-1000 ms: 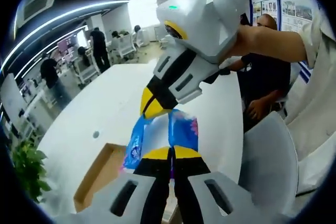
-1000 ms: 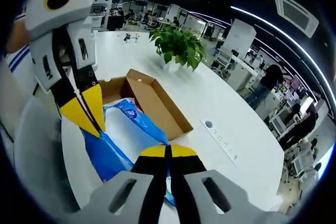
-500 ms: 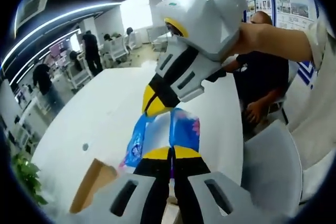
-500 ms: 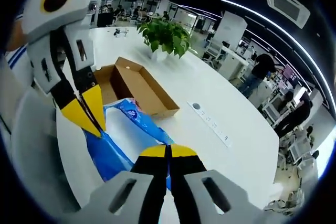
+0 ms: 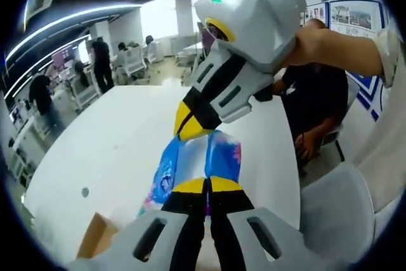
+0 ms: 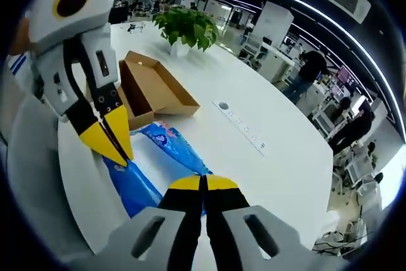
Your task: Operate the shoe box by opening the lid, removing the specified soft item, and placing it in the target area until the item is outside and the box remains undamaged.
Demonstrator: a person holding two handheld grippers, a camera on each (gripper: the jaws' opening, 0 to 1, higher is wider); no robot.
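A: What do you see in the left gripper view?

B: The left hand-held gripper (image 5: 207,185) has its yellow-tipped jaws pressed together on the near edge of a blue and white soft pack (image 5: 190,163). The right hand-held gripper (image 5: 187,126) comes in from the upper right, held by a hand (image 5: 311,42), and its tips are clenched on the pack's far edge. The pack hangs between the two above the white surface (image 5: 114,150). A corner of the brown shoe box (image 5: 95,245) shows at the lower left.

A: And in the right gripper view?

B: The right hand-held gripper (image 6: 204,185) has its jaws closed on one end of the soft pack (image 6: 162,166). The left hand-held gripper (image 6: 114,150) reaches in from the left, its tips grasping the pack's other side. The shoe box (image 6: 149,87) lies open on the surface (image 6: 273,131) beyond the pack, apart from it. A leafy plant (image 6: 184,26) stands farther back, and a power strip (image 6: 244,128) lies to the right of the box.
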